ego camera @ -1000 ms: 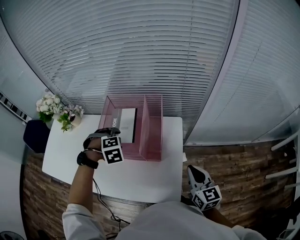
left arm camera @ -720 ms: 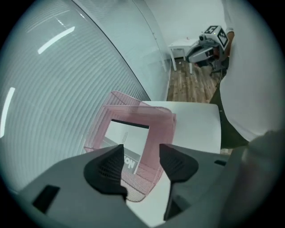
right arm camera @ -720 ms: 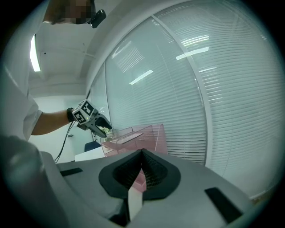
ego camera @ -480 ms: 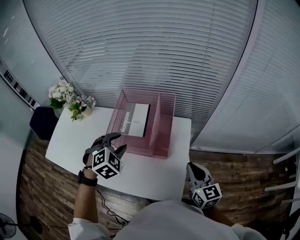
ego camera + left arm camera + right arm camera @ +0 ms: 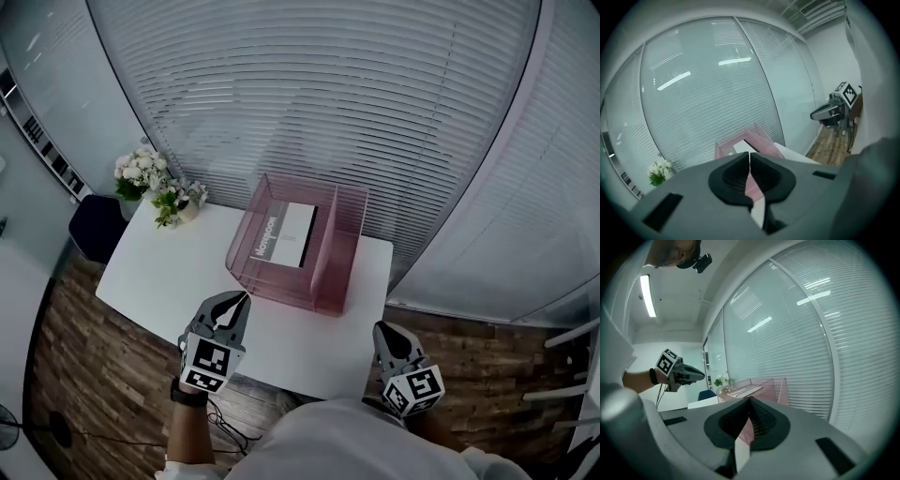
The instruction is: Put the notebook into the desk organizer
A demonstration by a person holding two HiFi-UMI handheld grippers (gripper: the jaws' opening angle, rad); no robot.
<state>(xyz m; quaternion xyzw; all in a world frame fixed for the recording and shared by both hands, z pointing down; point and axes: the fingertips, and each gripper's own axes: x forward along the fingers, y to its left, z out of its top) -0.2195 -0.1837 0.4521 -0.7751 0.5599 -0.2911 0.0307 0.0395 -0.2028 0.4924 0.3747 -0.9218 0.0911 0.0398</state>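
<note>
At the bench [image 5: 169,281]'s far edge the notebook [image 5: 286,236] lies inside the desk organizer [image 5: 281,292]'s left bay, straight ahead of the nearer left gripper [image 5: 242,298], whose jaws are closing together empty. The right gripper [image 5: 380,330]'s jaws are pressed together too.

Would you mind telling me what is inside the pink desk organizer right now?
A notebook lies in the organizer's left compartment; the narrower right compartment looks empty. Whatever is beneath the notebook is covered.

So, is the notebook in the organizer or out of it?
In. The notebook lies flat inside the pink organizer, in its left compartment, with its walls around it.
</note>
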